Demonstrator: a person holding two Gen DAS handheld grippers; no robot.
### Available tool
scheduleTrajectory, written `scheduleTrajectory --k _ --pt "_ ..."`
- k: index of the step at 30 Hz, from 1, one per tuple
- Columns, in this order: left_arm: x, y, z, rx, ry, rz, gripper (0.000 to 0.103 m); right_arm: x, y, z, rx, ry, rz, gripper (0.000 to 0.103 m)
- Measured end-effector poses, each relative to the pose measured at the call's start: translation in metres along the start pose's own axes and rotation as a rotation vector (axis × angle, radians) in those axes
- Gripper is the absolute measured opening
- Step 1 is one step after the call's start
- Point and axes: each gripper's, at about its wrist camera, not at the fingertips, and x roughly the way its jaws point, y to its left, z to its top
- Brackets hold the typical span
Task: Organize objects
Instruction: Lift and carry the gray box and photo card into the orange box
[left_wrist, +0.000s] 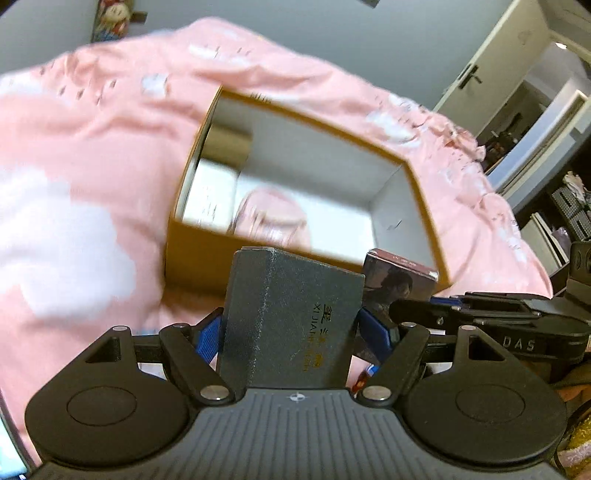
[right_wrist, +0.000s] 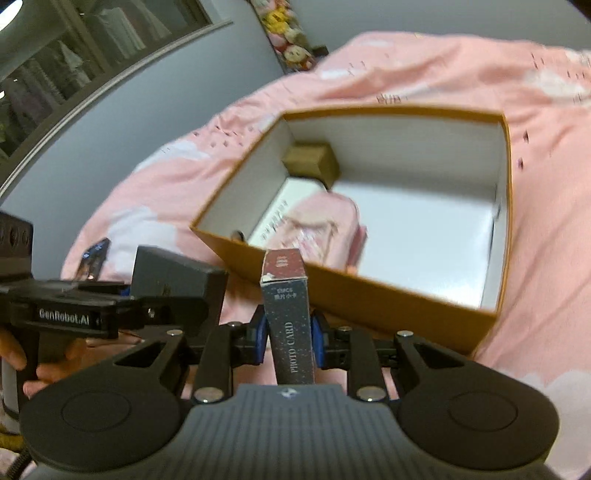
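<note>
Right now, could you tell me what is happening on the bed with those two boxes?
A person is tidying with two handheld grippers. The left gripper is clamped on a dark grey box, and the right gripper grips a slim photo card box. Both are held just in front of the open cardboard box on the pink bedcover, which already holds several items.

Open box (right_wrist: 369, 295), right half free
</note>
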Motion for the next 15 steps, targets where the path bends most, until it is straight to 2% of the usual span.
scheduleTrajectory --k 5,9,15 --pt "-0.006 -0.009 0.036 0.026 -0.035 -0.016 0.089 -0.024 -0.004 0.023 0.013 -0.066 0.036 0.024" --pt "0.009 -0.023 0.072 0.088 -0.053 -0.012 0.089 -0.032 -0.012 0.048 -0.018 -0.117 -0.039 0.024" --pt "0.075 -0.028 0.115 0.132 -0.026 -0.003 0.089 -0.008 -0.045 0.083 0.024 -0.132 -0.14 0.024"
